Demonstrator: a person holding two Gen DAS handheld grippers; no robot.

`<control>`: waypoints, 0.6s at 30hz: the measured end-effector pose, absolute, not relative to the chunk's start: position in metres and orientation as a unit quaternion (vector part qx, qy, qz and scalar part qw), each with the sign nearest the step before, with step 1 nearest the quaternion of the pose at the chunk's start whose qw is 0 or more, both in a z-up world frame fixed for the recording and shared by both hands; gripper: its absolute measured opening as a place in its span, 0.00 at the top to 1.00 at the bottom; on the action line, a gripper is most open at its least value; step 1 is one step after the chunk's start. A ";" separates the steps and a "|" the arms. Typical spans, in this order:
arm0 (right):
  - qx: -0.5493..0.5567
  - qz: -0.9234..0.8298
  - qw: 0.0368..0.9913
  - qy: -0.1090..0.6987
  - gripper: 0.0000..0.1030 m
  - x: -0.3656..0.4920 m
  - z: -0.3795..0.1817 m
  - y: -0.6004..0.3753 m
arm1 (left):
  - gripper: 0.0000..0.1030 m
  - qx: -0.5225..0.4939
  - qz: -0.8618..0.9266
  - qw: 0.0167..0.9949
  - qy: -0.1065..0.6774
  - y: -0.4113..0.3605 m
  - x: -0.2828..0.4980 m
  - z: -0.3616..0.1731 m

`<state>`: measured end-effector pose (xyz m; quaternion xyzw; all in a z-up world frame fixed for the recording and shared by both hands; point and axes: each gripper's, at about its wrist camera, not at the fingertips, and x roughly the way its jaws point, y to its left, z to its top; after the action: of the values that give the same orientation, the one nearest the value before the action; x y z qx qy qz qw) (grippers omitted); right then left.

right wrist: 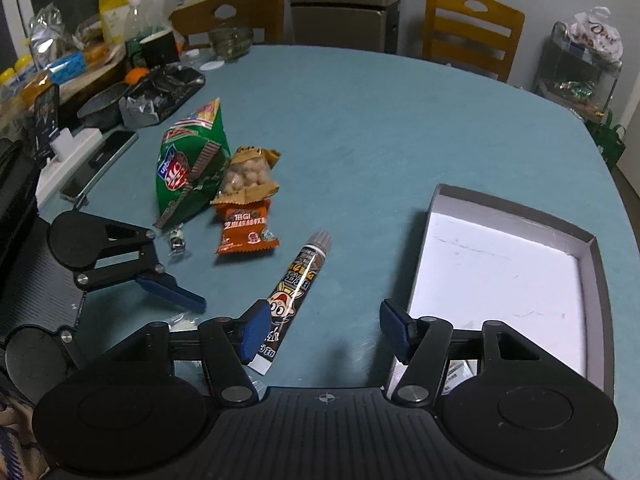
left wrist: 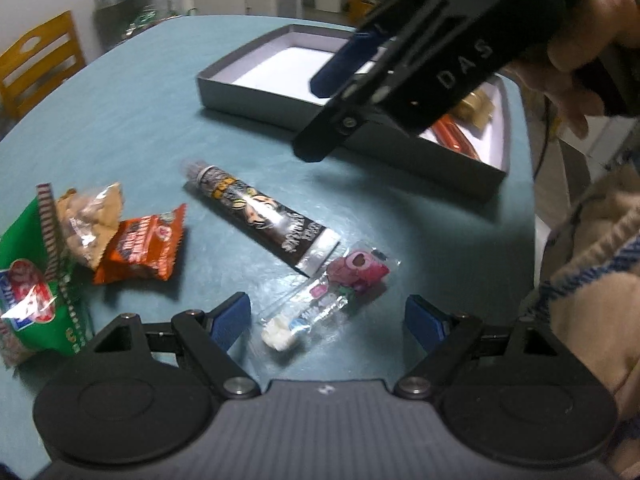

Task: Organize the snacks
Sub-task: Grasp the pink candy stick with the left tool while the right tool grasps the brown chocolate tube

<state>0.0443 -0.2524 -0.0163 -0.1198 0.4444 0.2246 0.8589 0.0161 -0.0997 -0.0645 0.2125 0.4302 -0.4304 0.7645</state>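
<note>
Snacks (right wrist: 218, 184) loose on table (right wrist: 360, 120), frame centre-left | box (right wrist: 592, 280) lower right | tube (right wrist: 298, 280) centre | left gripper (left wrist: 326, 316) spread, over candy (left wrist: 320, 300) | right gripper (right wrist: 320, 330) spread, empty

Left claw (left wrist: 326, 318) open above clear candy wrapper (left wrist: 320, 300); dark tube (left wrist: 260, 220) beside; box (left wrist: 248, 92) beyond.

We note a matt teal counter (right wrist: 360, 120), a matt cardboard box (right wrist: 600, 280) with smooth white lining, glossy plastic film on the green bag (right wrist: 188, 168) and tube (right wrist: 300, 276), and wooden chairs (right wrist: 472, 28).
</note>
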 end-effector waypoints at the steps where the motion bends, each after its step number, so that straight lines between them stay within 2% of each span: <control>1: -0.121 0.225 0.858 0.446 0.40 0.044 -0.017 -0.251 | 0.18 0.216 -0.433 0.761 0.433 -0.100 0.016 -0.066; 18: -0.121 0.237 0.840 0.473 0.38 0.071 -0.046 -0.221 | 0.22 0.220 -0.424 0.758 0.445 -0.103 0.005 -0.068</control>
<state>0.0708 -0.2206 -0.0463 -0.1214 0.4731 0.2368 0.8399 0.0046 -0.1031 -0.0679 0.2195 0.4446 -0.4243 0.7577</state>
